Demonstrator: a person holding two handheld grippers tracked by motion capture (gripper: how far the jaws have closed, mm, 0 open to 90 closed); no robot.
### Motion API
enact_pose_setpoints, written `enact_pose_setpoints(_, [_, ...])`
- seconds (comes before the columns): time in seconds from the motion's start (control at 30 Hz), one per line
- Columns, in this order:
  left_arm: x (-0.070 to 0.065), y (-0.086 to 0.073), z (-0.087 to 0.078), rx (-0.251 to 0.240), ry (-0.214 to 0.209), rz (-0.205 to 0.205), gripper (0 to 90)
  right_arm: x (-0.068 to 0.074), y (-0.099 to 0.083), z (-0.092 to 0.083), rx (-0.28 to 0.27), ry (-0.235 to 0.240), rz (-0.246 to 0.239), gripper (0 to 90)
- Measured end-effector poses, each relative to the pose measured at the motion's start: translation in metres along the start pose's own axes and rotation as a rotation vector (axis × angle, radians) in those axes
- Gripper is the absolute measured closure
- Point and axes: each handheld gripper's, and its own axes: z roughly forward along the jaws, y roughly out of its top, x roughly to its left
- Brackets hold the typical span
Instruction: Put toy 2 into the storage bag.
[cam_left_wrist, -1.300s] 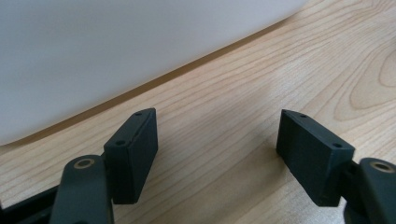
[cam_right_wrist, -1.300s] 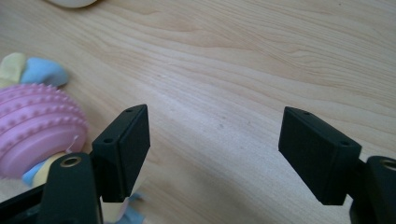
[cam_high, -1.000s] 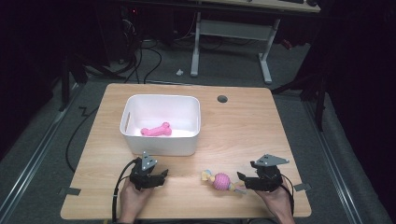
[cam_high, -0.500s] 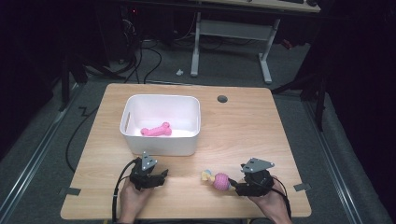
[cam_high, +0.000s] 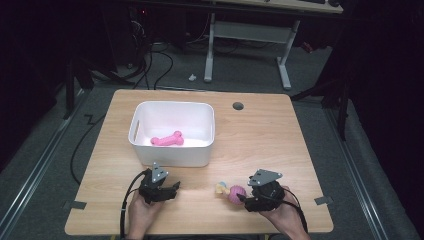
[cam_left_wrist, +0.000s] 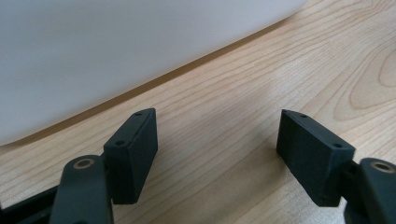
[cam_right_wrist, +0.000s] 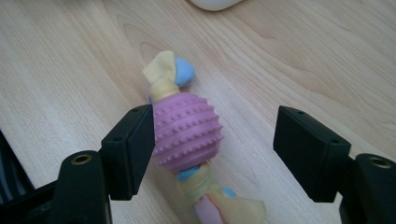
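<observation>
1. The right gripper (cam_high: 243, 198) sits near the front edge of the pale wooden table (cam_high: 260, 135), held in the person's right hand (cam_high: 282, 215), its jaws pointing left toward a pink studded rubber ball threaded on a knotted pastel rope (cam_high: 235, 193)
2. In the right gripper view that ball toy (cam_right_wrist: 187, 133) lies on the wood between the two black jaws; the left jaw looks to be against its side, while the right jaw stands clear of it with bare table between
3. The jaws of the right gripper have just been opening a little; they are parted around the ball and do not clamp it
4. The rope's yellow and blue knots stick out at both ends of the ball
5. The left gripper (cam_high: 171, 189) rests close to the front wall of a white rectangular plastic bin (cam_high: 172, 156), held in the left hand (cam_high: 142, 215)
6. In the left gripper view its jaws (cam_left_wrist: 217, 149) stand wide apart over bare wood, holding nothing
7. Inside the bin lies a pink bone-shaped toy (cam_high: 167, 139), well apart from both grippers
</observation>
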Motion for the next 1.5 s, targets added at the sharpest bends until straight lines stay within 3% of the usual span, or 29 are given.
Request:
enact_pose_setpoints(0.27, [0.000,0.000,0.000,0.000,-0.001,0.001,29.4,0.007,0.010,0.007,0.041,0.043,-0.043,28.8])
enact_pose_setpoints(0.57, [0.000,0.000,0.000,0.000,-0.002,0.001,29.3,0.009,0.012,0.029,0.177,0.057,-0.070,26.0])
enact_pose_setpoints(0.77, [0.000,0.000,0.000,0.000,-0.003,0.002,29.3,0.007,0.011,0.041,0.235,0.066,-0.080,25.7])
enact_pose_setpoints(0.87, [0.000,0.000,0.000,0.000,-0.003,0.002,29.3,0.008,0.010,0.044,0.249,0.069,-0.088,30.2])
enact_pose_setpoints(1.13, [0.000,0.000,0.000,0.000,-0.003,0.004,29.2,0.006,0.009,0.043,0.231,0.091,-0.090,33.9])
enact_pose_setpoints(1.23, [0.000,0.000,0.000,0.000,-0.003,0.004,29.1,0.000,0.011,0.043,0.230,0.128,-0.049,34.1])
enact_pose_setpoints(1.33, [0.000,0.000,0.000,0.000,-0.003,0.005,29.1,-0.006,0.016,0.038,0.201,0.127,-0.029,34.2])
enact_pose_setpoints(1.4, [0.000,0.000,0.000,0.001,-0.004,0.005,28.8,-0.012,0.022,0.028,0.141,0.103,0.000,34.2])
enact_pose_setpoints(1.5, [0.000,0.000,0.000,0.001,-0.005,0.007,28.5,-0.016,0.025,0.024,0.107,0.099,0.024,34.2])
